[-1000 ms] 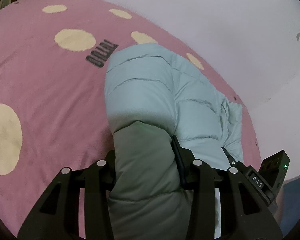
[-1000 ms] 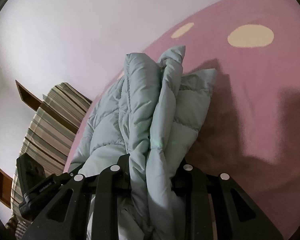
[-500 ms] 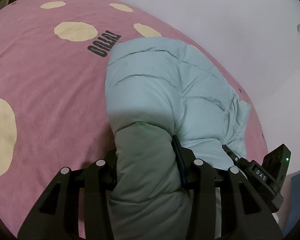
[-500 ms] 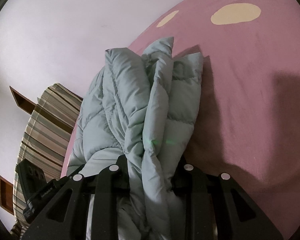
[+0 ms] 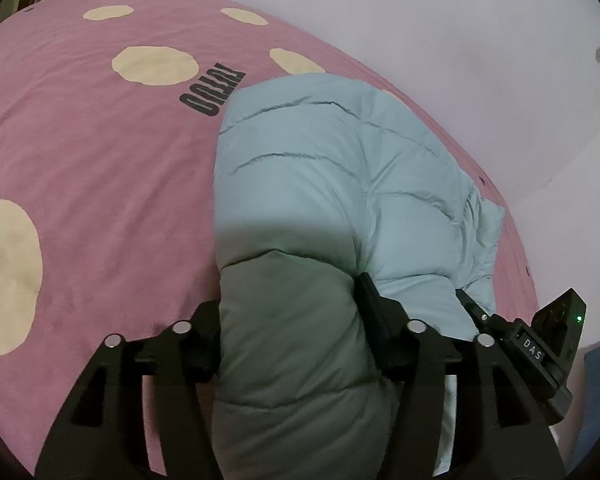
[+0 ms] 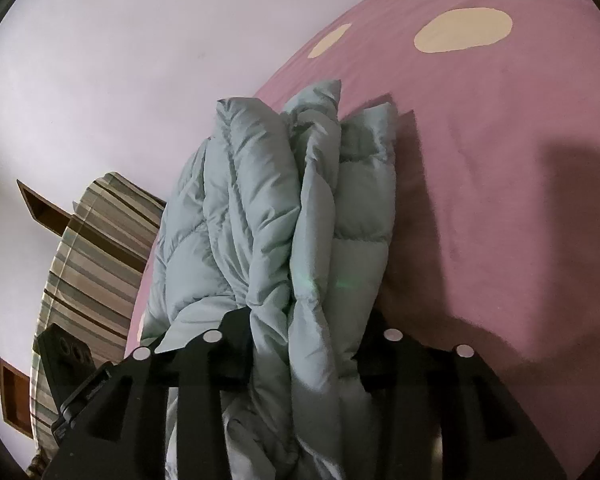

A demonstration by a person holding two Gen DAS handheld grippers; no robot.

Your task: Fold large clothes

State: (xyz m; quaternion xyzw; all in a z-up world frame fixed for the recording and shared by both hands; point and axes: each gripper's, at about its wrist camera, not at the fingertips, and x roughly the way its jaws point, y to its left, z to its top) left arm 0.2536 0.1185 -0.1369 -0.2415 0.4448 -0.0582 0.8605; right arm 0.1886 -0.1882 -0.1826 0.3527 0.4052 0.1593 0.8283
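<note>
**Both jaws easing off the folded puffer jacket on the bed**

Left gripper (image 5: 290,312): jaws have just been opening, with a thick roll of the pale blue-green puffer jacket (image 5: 332,184) between them. The fabric fills the gap from finger to finger and bulges above it. Whether the pads are pressing on it I can't tell.

Right gripper (image 6: 304,328): jaws have just been opening too. The jacket's stacked layers (image 6: 276,216) stand bunched between the fingers. The left finger (image 6: 236,324) touches the fabric. The right finger sits behind the outermost layer, so contact there is unclear. Can't tell whether it grips.

Jacket: folded into a bulky stack, lying on the bed near its wall-side edge. In the left wrist view, quilted panels run away from the jaws toward the wall. In the right wrist view, three or four layer edges show end-on.

Bed: pink cover (image 5: 84,168) with cream spots and dark printed lettering (image 5: 212,94) just beside the jacket's far corner.

Beyond that: white wall (image 6: 100,60), a striped pillow or cushion (image 6: 92,256) at the bed's end, with brown wooden shapes beside it. The right gripper's body (image 5: 540,344), marked "DAS", shows at the right edge of the left wrist view.
</note>
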